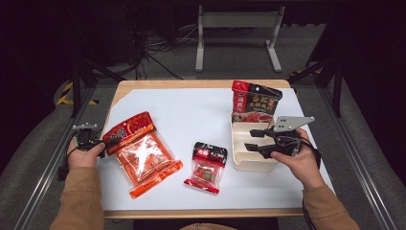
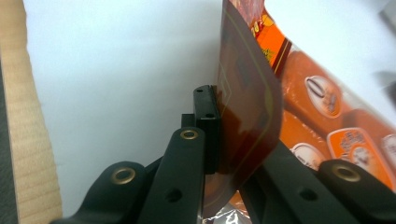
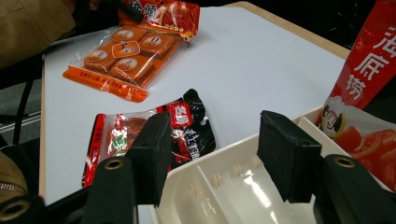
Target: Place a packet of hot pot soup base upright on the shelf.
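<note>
While the left gripper [image 1: 98, 142] sits at the table's left edge, its jaws are clamped on the top flap of the large orange snack bag [image 1: 142, 153]; the left gripper view shows the pads pinching the bag's dark red header [image 2: 243, 116] with no gap. That bag lies flat on the white table sheet [image 1: 191, 115], its clear window showing orange wrapped pieces. The right gripper [image 1: 252, 140] hovers over the cream divided tray [image 1: 242, 160] at the table's right, jaws partly apart with the tray's near rim [image 3: 210, 163] between them, the pads not pressing on it. A small red and black packet [image 1: 207, 166] lies between bag and tray. A red and black pouch [image 1: 255, 103] stands in the tray's far end.
</note>
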